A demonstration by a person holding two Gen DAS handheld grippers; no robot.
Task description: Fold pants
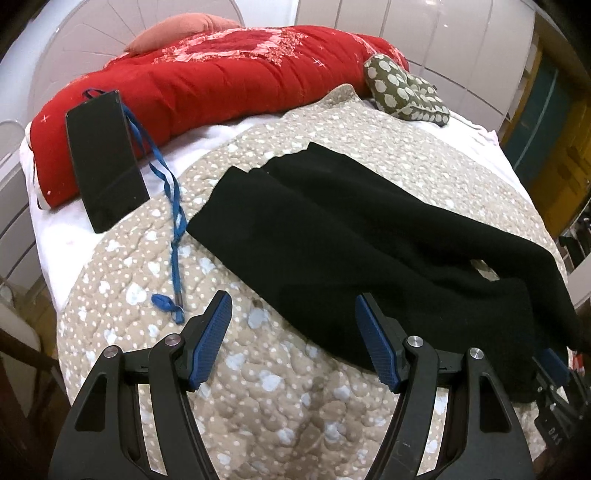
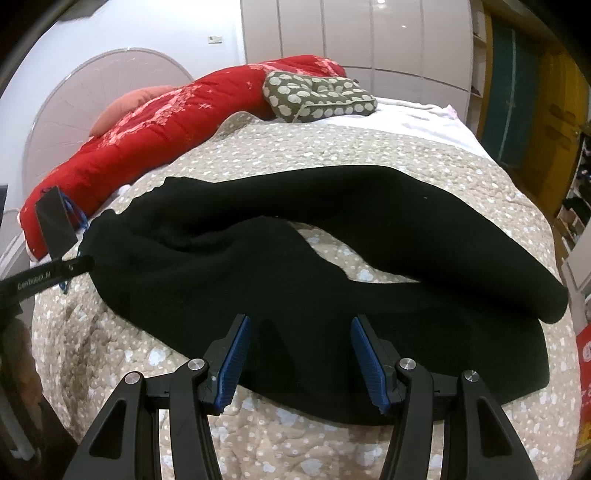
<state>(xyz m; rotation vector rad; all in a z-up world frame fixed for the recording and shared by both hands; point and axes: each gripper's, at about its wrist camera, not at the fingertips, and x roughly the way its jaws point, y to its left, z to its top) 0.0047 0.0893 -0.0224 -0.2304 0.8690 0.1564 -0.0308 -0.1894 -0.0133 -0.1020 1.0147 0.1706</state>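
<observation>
Left gripper [image 1: 291, 314] nearest the lens in the left wrist view: jaws stand wide apart, nothing between them, blue ribbed pads [image 1: 210, 343] facing each other above the quilt [image 1: 258, 406]. Its right-hand pad overlaps the near edge of the black pants [image 1: 332, 236]; contact cannot be judged.

Right gripper [image 2: 299, 332] in the right wrist view: jaws likewise open, holding nothing, both pads over the near hem area of the pants [image 2: 258, 266]. Cloth lies flat between the pads, not pinched.

Pants: spread across the beige dotted quilt [image 2: 369, 155] on the bed, lengthwise across the view. Two legs lie partly apart, with a gap of quilt showing between them toward the right side; the upper leg curves over and ends beyond the lower one at the right edge of the bed. The other end of the pants sits flat and squared off.

Other items, all placed relative to the pants:
- black phone [image 1: 105, 162] left of the pants, leaning against the red quilted blanket [image 1: 207, 77], apart from the cloth
- blue lanyard [image 1: 171, 218] trailing from the phone down along the left edge of the pants, just beside it
- olive patterned cushion [image 1: 404, 90] beyond the pants, well apart
- pink pillow [image 1: 177, 31] behind the red blanket
- white headboard [image 2: 99, 96] farthest beyond the pants
</observation>
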